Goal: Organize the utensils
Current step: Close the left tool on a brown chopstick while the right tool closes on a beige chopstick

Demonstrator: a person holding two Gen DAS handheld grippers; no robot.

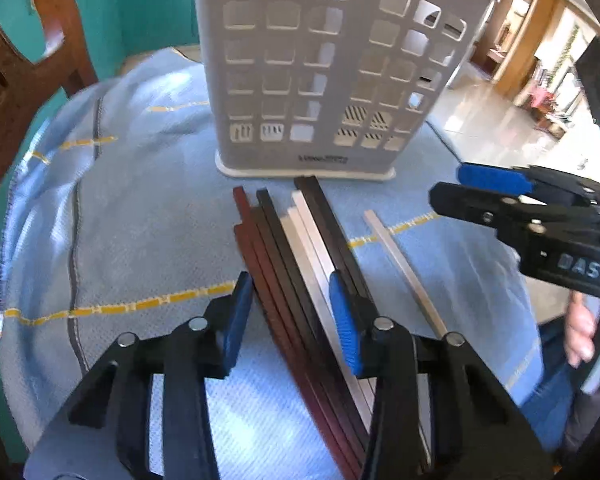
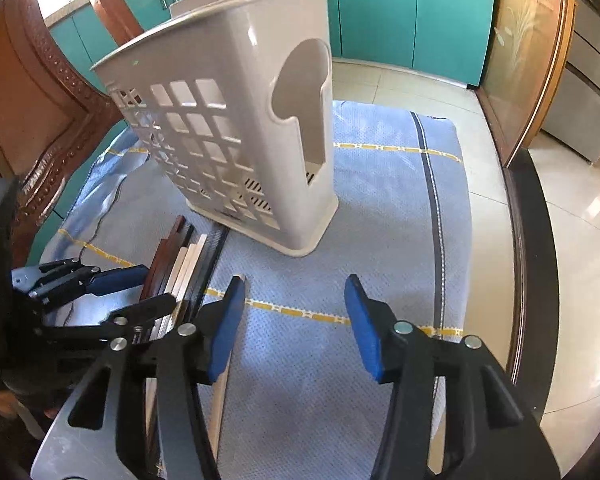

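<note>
The left gripper (image 1: pixel 292 320) is released, its jaws wide and set astride the chopsticks (image 1: pixel 296 256), a bundle of brown, black and white sticks lying on the blue cloth (image 1: pixel 140 240) in front of the holder (image 1: pixel 300 60). Their long axis runs from the holder's base back toward this gripper, nearly in line with its fingers, so the jaws would close across the bundle's width. The bundle sits between the pads, nearer the right pad; whether either pad touches a stick cannot be told. One white stick (image 1: pixel 404 272) lies apart, right of the bundle. The right gripper (image 2: pixel 296 324) is also released, holding nothing, with bare cloth between its jaws; the lone stick passes under its left finger. The left gripper looks the nearer one for the bundle.

The left view shows the bundle's spread and the stray stick's gap. Only the right view shows the holder's open top rim (image 2: pixel 204 20) and side cutout, where the sticks likely belong.
</note>
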